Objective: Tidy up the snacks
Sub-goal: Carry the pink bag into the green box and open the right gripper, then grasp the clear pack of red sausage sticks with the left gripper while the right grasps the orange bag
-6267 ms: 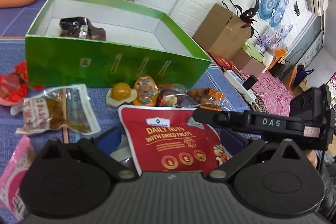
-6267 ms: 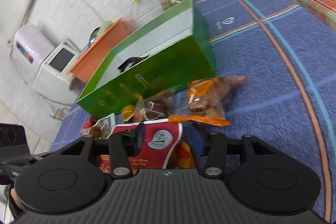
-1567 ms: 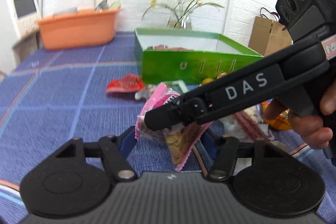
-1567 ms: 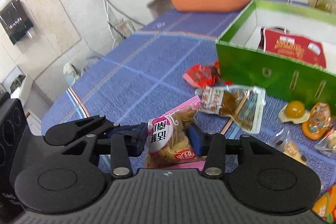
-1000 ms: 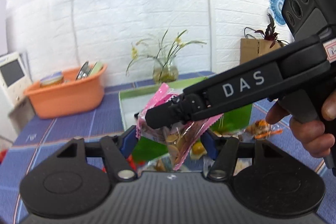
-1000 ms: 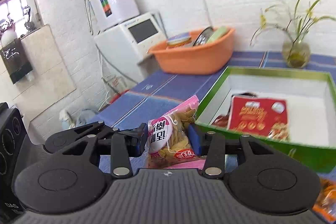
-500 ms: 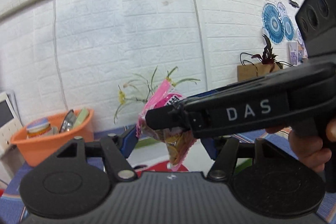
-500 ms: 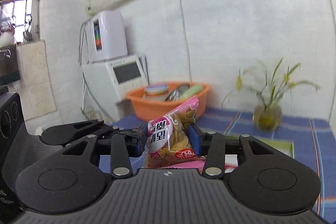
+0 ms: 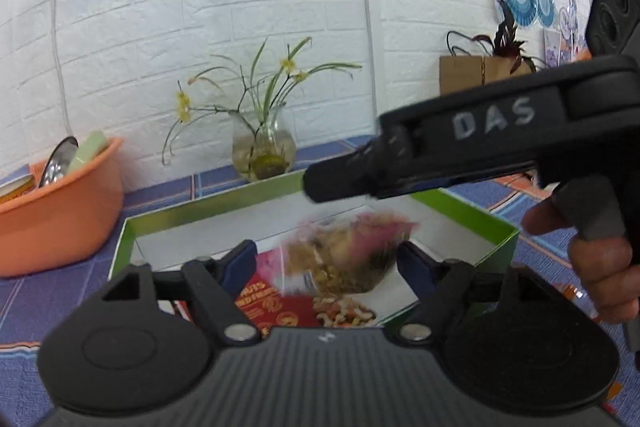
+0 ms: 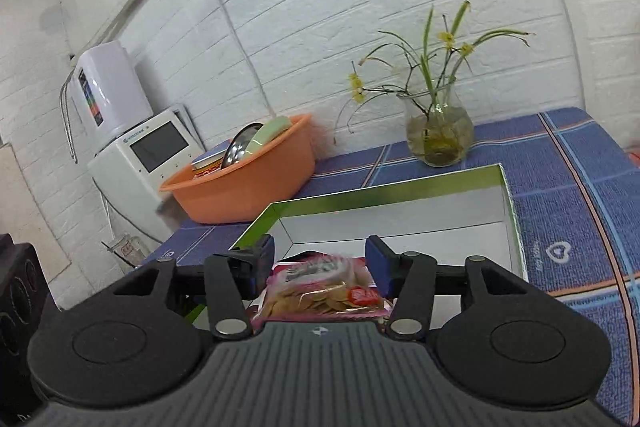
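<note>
A pink snack bag of chips (image 9: 344, 255) is blurred in mid-air, dropping into the green box (image 9: 480, 219), above the red nuts pack (image 9: 280, 303) that lies inside. In the right wrist view the pink bag (image 10: 324, 291) lies loose between the open fingers of my right gripper (image 10: 320, 263), over the green box (image 10: 384, 199). My left gripper (image 9: 324, 263) is open and empty over the box's near side. The right gripper's black body (image 9: 460, 143) crosses the left wrist view above the box.
An orange basin (image 10: 248, 179) with dishes stands left of the box. A glass vase with flowers (image 10: 438, 131) stands behind it against the white brick wall. A white appliance (image 10: 140, 155) is at the far left. The blue checked cloth (image 10: 580, 187) covers the table.
Both grippers opened and let go of the pink bag, which now falls into the green box. Both views have tilted down toward the box.
</note>
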`<state>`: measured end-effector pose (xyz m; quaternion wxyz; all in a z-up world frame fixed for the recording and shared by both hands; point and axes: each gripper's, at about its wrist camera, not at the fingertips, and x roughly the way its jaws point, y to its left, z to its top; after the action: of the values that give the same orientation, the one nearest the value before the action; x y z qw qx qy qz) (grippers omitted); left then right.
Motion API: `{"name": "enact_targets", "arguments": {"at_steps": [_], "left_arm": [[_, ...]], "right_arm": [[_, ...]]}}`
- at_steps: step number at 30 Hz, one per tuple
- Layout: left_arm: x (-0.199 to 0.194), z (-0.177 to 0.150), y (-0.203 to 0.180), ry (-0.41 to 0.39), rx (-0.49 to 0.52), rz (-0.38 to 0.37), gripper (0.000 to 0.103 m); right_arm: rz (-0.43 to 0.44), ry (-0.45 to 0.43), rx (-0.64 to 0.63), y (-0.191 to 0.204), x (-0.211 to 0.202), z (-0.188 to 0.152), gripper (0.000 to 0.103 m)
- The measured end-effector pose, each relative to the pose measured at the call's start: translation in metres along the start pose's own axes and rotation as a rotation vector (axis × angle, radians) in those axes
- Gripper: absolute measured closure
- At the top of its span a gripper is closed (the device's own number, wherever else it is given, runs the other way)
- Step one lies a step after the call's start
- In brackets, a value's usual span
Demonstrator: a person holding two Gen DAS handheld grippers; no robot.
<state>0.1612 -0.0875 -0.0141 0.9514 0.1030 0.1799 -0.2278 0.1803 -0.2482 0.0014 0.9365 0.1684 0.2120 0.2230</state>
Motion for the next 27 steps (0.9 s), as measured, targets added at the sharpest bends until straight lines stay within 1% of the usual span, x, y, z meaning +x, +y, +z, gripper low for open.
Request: {"name": "enact_targets", "arguments": {"at_steps": [1, 2, 5, 8, 11, 13, 15, 17, 19, 21, 23, 25, 27], "left_arm": [[-0.001, -0.001, 0.001, -0.004, 0.007, 0.016, 0.02], [-0.003, -0.001, 0.004, -0.006, 0.009, 0.031, 0.016], [-0.015, 0.0, 0.017, -0.018, -0.017, 0.048, 0.008], [-0.033, 0.0, 0.033, -0.04, -0.01, 0.088, 0.004], [-0.06, -0.006, 0.057, -0.052, -0.025, 0.139, 0.004], [-0.078, -0.012, 0.077, -0.054, -0.053, 0.171, 0.003], [-0.094, -0.019, 0.095, -0.049, -0.097, 0.203, 0.003], [-0.105, -0.028, 0.108, -0.031, -0.142, 0.206, 0.003], [-0.115, -0.038, 0.115, -0.014, -0.19, 0.217, 0.003], [-0.123, -0.045, 0.113, -0.006, -0.226, 0.21, 0.003], [-0.132, -0.047, 0.1, -0.02, -0.225, 0.17, 0.003], [-0.14, -0.046, 0.077, -0.04, -0.187, 0.099, 0.003], [-0.141, -0.042, 0.052, -0.04, -0.109, 0.025, 0.001]], "right_arm": [[-0.012, 0.0, 0.009, -0.002, -0.001, -0.001, 0.01], [-0.024, 0.001, 0.014, -0.004, -0.001, -0.003, 0.01], [-0.039, -0.003, 0.03, -0.008, -0.006, -0.005, 0.007], [-0.038, -0.003, 0.056, -0.009, -0.016, -0.006, 0.006], [-0.014, -0.006, 0.097, -0.011, -0.027, -0.008, 0.005], [0.014, 0.008, 0.142, -0.013, -0.033, -0.008, 0.002], [0.05, 0.007, 0.189, -0.013, -0.041, -0.011, 0.002], [0.091, -0.001, 0.224, -0.011, -0.047, -0.015, 0.002], [0.117, 0.005, 0.229, -0.006, -0.054, -0.021, 0.002], [0.121, 0.024, 0.211, 0.002, -0.061, -0.029, 0.002], [0.122, 0.042, 0.197, 0.009, -0.073, -0.039, 0.002], [0.114, 0.066, 0.212, 0.011, -0.087, -0.051, 0.002], [0.092, 0.093, 0.246, 0.01, -0.1, -0.061, 0.0]]}}
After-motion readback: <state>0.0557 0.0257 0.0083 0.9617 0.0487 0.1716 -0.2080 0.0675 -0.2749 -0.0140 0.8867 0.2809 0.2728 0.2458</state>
